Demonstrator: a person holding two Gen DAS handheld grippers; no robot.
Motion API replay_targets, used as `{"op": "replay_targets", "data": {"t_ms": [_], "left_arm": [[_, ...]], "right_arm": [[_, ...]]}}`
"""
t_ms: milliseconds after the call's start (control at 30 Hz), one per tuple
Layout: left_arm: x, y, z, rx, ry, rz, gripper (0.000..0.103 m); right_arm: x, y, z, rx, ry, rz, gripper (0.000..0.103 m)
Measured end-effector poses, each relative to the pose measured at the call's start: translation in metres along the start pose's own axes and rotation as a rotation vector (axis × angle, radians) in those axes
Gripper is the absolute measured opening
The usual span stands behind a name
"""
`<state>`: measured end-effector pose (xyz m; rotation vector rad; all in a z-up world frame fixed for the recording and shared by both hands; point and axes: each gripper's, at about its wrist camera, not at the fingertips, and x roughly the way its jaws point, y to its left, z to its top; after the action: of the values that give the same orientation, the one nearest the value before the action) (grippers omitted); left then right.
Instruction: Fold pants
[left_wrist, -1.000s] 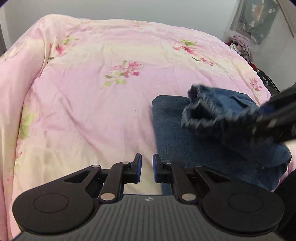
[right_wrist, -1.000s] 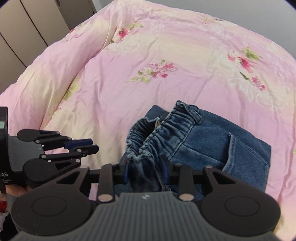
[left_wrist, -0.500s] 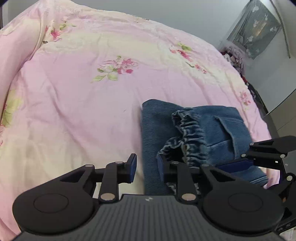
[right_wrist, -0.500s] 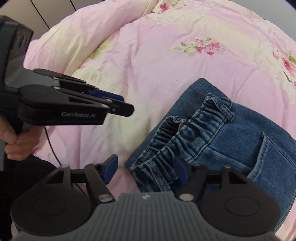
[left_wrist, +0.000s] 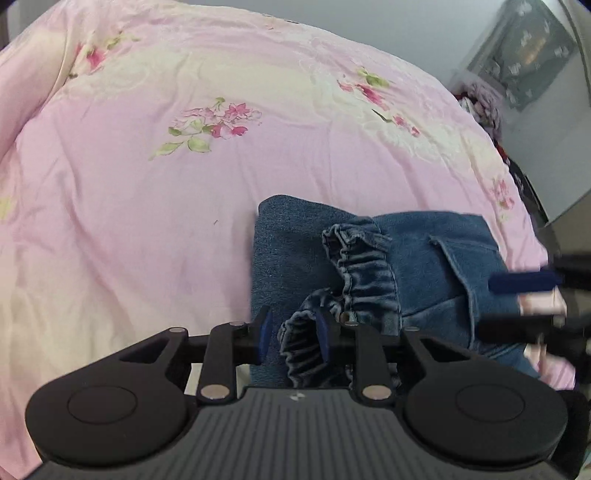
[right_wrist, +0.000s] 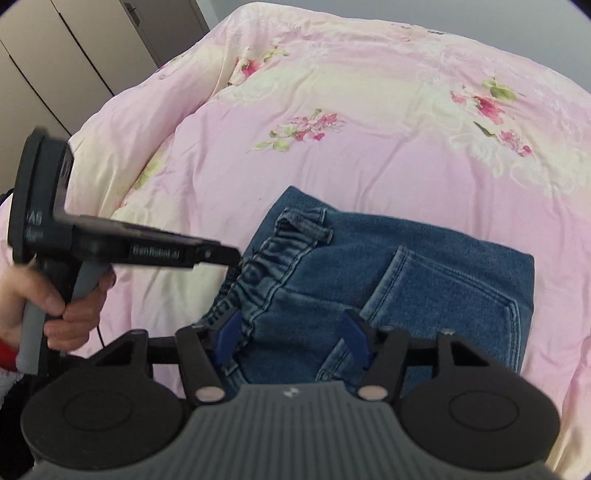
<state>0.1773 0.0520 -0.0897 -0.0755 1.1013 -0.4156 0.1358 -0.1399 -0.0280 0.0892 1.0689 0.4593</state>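
Note:
Folded blue denim pants (left_wrist: 424, 258) lie on the pink floral quilt (left_wrist: 166, 221), the elastic waistband (left_wrist: 365, 273) rumpled along their left side. My left gripper (left_wrist: 292, 334) is over the near waistband corner. A bunched fold sits between its part-open jaws, against the right pad and clear of the left pad. In the right wrist view my right gripper (right_wrist: 291, 334) hovers over the near edge of the pants (right_wrist: 424, 277). Its jaws are closing, with flat denim under the gap and neither pad pressing. The left gripper's fingertips (right_wrist: 221, 254) meet the waistband (right_wrist: 266, 273).
The quilt (right_wrist: 369, 147) covers the whole bed and drops off at the left. Wardrobe doors (right_wrist: 74, 48) stand beyond the left edge. A hand (right_wrist: 66, 306) holds the left gripper's handle. A framed picture (left_wrist: 532, 62) and piled clothes (left_wrist: 480, 107) are at the far right.
The right gripper let go of the waistband and opened wide; the pants dropped flat. The left gripper opened a little and slid right onto the waistband corner.

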Motion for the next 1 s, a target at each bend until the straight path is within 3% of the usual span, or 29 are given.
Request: {"op": "replay_targets", "data": {"t_ms": [200,533,600,733,900,1000], "left_arm": [[0.018,0.002,-0.008,0.136,0.047,-0.002,0.030],[0.038,0.017,-0.013,0.123,-0.030,-0.142,0.033],[0.040,0.018,-0.013,0.114,-0.042,-0.151,0.030],[0.039,0.016,-0.018,0.117,-0.077,-0.159,0.027],[0.039,0.014,-0.017,0.071,-0.082,-0.165,0.020],[0.035,0.014,-0.012,0.024,-0.082,-0.184,0.016]], "right_arm": [[0.041,0.009,0.044,0.083,0.022,-0.040,0.058],[0.131,0.033,0.059,0.043,0.148,-0.270,0.062],[0.140,0.029,0.057,0.045,0.154,-0.294,0.056],[0.124,0.015,0.046,0.073,0.090,-0.238,0.042],[0.059,0.001,0.036,0.068,-0.021,-0.124,0.037],[0.018,0.002,0.030,0.039,-0.033,-0.028,0.037]]}}
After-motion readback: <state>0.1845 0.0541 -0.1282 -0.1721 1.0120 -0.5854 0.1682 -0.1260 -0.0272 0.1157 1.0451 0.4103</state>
